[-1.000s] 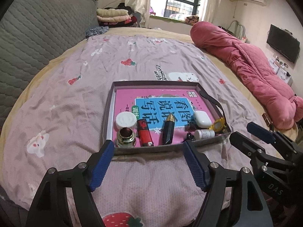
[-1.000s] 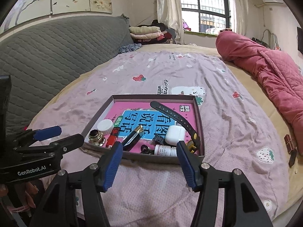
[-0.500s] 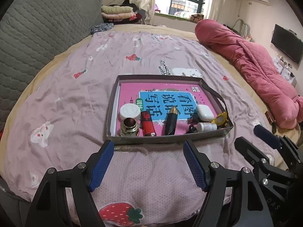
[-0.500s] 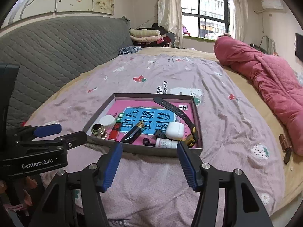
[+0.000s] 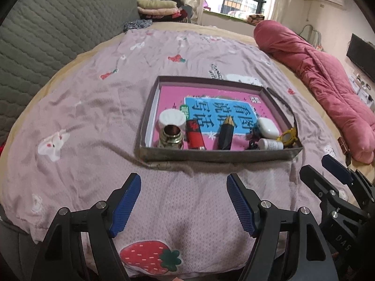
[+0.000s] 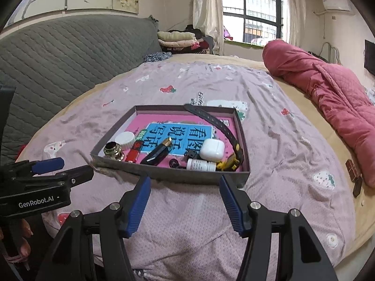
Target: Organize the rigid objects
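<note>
A shallow grey box (image 5: 211, 156) (image 6: 178, 172) with a pink book as its floor lies on the bed. Along its near side sit a white cap (image 5: 172, 118), a brass fitting (image 5: 170, 135), a red lighter (image 5: 195, 134), a black pen (image 5: 226, 133), a white earbud case (image 5: 268, 127) (image 6: 212, 149), a small white bottle (image 5: 269, 144) and a yellow watch with a black strap (image 5: 288, 137) (image 6: 230, 161). My left gripper (image 5: 184, 205) is open and empty, short of the box. My right gripper (image 6: 184, 205) is open and empty, also short of the box.
The bed has a mauve printed sheet (image 5: 93, 107). A rolled pink quilt (image 5: 328, 79) lies along the right side. A grey padded headboard (image 6: 58, 53) is on the left. Small brown objects (image 6: 354, 173) lie near the bed's right edge. Folded clothes (image 6: 178, 38) sit at the far end.
Both grippers have drawn back from the box toward the near bed edge; the box looks smaller and farther. Both stay open and empty.
</note>
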The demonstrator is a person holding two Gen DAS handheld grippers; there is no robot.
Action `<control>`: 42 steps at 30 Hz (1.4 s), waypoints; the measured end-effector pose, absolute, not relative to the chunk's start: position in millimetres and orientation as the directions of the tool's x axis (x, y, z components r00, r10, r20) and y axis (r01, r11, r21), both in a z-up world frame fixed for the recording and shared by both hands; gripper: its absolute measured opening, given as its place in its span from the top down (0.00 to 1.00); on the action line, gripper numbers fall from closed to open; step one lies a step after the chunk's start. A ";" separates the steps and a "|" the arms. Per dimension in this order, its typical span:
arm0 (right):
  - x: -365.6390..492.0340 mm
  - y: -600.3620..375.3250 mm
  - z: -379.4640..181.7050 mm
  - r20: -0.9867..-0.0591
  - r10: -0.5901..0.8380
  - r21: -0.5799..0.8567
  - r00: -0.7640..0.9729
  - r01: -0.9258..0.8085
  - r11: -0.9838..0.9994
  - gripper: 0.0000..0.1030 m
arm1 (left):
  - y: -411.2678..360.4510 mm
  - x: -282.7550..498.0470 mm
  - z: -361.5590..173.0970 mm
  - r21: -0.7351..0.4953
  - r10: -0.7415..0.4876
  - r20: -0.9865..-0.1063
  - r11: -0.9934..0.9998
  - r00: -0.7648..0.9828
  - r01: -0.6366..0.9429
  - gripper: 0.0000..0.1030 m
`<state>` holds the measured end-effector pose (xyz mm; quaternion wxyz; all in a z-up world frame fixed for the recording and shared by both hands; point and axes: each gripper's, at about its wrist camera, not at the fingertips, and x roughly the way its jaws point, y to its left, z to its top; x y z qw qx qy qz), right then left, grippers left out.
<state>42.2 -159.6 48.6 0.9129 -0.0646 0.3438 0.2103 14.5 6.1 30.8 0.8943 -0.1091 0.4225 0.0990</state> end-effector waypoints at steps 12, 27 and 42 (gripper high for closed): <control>47.9 -157.4 24.1 -0.703 0.324 0.042 0.633 -0.418 0.908 0.42 | -13.9 20.6 5.3 -0.092 0.056 -0.802 0.972 0.595 -0.216 0.26; 51.4 -151.9 7.3 -0.726 0.311 0.039 0.613 -0.415 0.909 0.42 | -12.2 27.8 -4.9 -0.092 0.060 -0.799 0.971 0.598 -0.221 0.26; 54.0 -152.4 1.9 -0.733 0.305 0.037 0.608 -0.412 0.910 0.42 | -9.6 30.3 -9.4 -0.095 0.055 -0.804 0.971 0.593 -0.219 0.26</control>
